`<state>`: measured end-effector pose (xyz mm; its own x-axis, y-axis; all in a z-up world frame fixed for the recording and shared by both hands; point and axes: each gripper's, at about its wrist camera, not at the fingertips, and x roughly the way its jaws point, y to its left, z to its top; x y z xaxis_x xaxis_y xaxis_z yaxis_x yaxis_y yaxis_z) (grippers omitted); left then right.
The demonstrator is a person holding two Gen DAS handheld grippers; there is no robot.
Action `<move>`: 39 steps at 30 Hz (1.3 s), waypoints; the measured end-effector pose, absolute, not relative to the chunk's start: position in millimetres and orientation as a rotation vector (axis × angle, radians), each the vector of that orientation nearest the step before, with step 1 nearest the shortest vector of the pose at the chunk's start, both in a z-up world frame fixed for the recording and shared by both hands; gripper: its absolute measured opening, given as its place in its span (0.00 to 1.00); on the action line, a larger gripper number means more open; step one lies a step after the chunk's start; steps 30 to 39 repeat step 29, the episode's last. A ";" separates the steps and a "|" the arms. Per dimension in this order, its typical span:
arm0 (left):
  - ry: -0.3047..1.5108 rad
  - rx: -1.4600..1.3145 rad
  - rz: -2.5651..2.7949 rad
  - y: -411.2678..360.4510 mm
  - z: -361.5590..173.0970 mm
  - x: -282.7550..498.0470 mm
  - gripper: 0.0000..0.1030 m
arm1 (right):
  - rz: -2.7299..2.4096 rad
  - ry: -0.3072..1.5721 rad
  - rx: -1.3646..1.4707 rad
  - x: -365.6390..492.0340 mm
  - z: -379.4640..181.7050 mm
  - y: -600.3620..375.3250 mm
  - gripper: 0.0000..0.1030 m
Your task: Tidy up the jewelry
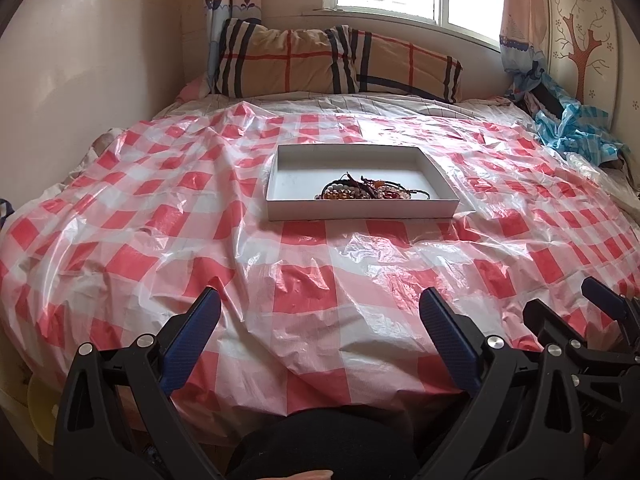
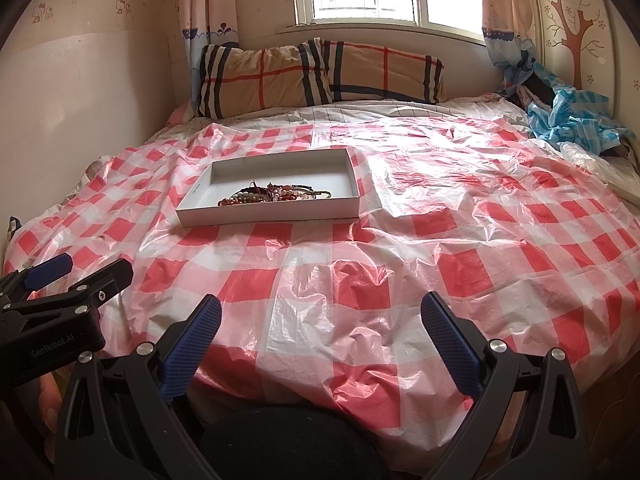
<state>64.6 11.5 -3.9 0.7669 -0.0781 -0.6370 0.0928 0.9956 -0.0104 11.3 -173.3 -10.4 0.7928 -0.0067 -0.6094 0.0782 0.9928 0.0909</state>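
Note:
A shallow white box (image 1: 280, 184) (image 2: 200, 200) lies on the bed's red-and-white checked plastic sheet (image 1: 320, 264) (image 2: 400, 248). Inside it, near the front wall, sits a tangled pile of beaded bracelets (image 1: 372, 190) (image 2: 276, 194), amber, red and pale beads with dark cords. My left gripper (image 1: 320, 304) hangs open near the bed's front edge, well short of the box, nothing between its blue pads. My right gripper (image 2: 320, 308) is also open and holds nothing, with the box far ahead to its left. Each gripper shows at the edge of the other's view.
Two plaid pillows (image 1: 336, 60) (image 2: 320, 72) lean against the wall under the window. Crumpled blue-checked plastic (image 1: 576, 128) (image 2: 572, 120) lies at the bed's far right corner. Walls close in left and right. A dark-clothed knee (image 1: 320, 440) shows below the grippers.

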 end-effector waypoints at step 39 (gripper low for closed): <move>0.674 -0.011 -0.107 17.8 -5.2 58.3 0.93 | -0.073 0.686 0.054 14.5 -12.5 -170.2 0.93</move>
